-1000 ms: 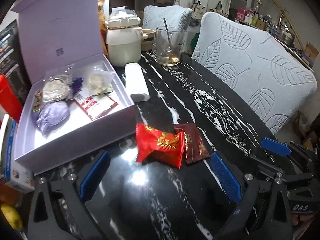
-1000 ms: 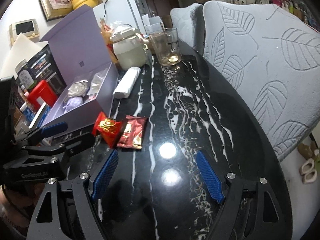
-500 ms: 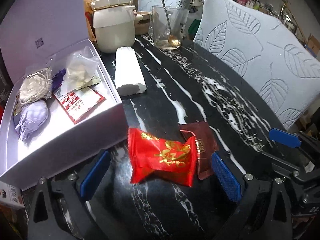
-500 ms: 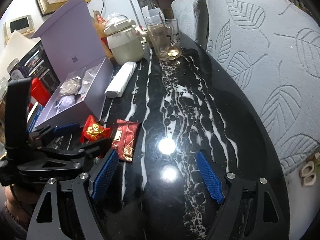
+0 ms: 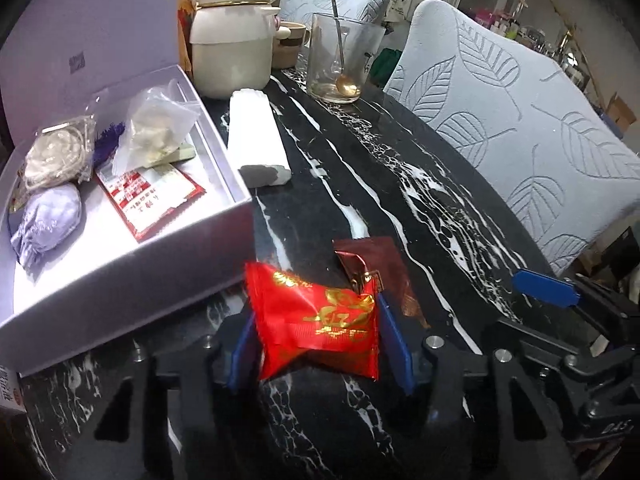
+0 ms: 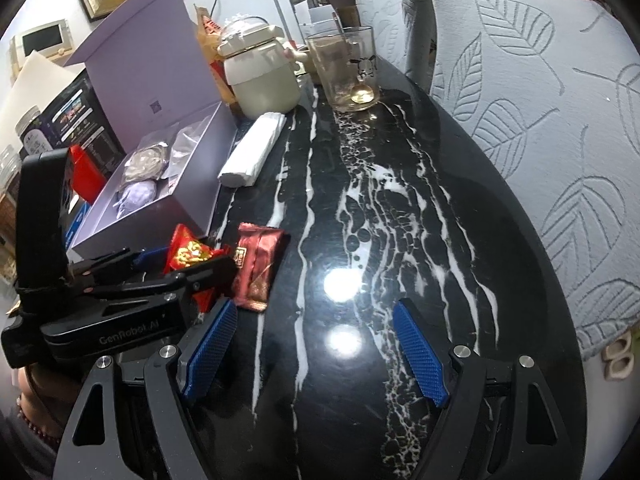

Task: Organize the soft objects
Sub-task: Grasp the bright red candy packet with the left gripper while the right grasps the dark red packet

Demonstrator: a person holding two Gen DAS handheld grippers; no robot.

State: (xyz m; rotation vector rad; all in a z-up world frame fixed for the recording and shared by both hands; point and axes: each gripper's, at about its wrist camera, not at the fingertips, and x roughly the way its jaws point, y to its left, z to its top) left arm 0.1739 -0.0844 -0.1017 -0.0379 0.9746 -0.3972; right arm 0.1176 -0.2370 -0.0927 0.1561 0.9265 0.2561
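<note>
We see a puffy red packet with gold lettering near the table's front edge, overlapping a flat dark brown packet lying just beyond it.

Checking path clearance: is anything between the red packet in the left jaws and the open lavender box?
Nothing visible. The red foil snack packet sits just beside the open lavender cardboard box; only the box's near wall must be cleared.

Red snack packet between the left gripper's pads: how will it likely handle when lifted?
The red snack packet looks puffy and creased, so it probably squashes under the left gripper rather than resisting. Its glossy film may be slippery. It seems light for its size, and its crimped ends will likely flop.
</note>
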